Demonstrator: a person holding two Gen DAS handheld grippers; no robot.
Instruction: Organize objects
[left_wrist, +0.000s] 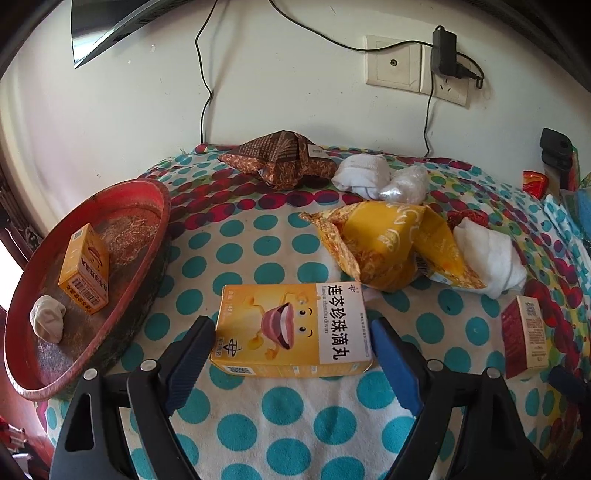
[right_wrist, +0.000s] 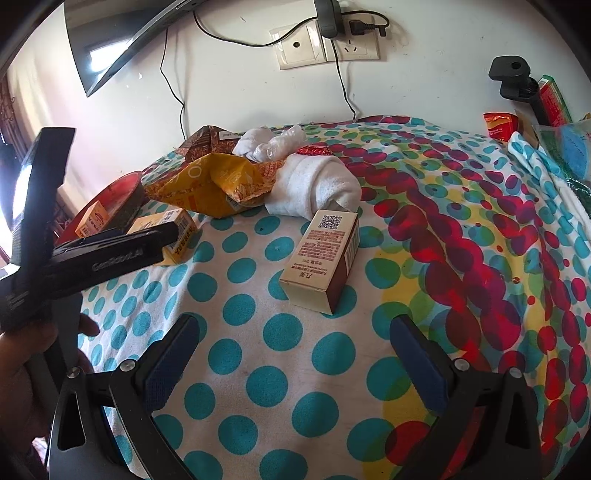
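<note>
Yellow box (left_wrist: 291, 328) lies flat on the dotted cloth (left_wrist: 258, 236), right of the red tray (left_wrist: 155, 206). Your left claw (left_wrist: 291, 354) is wide open, one finger on each side of it. Squeeze off-center and the box may twist or slide away.

Your right claw (right_wrist: 291, 354) is open too, holding nothing. The brown box (right_wrist: 321, 258) sits just ahead; bump it and it could skid.

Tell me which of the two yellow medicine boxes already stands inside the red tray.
The smaller yellow box, upright in the red tray beside a crumpled wad. The larger yellow box lies flat on the dotted cloth.
</note>
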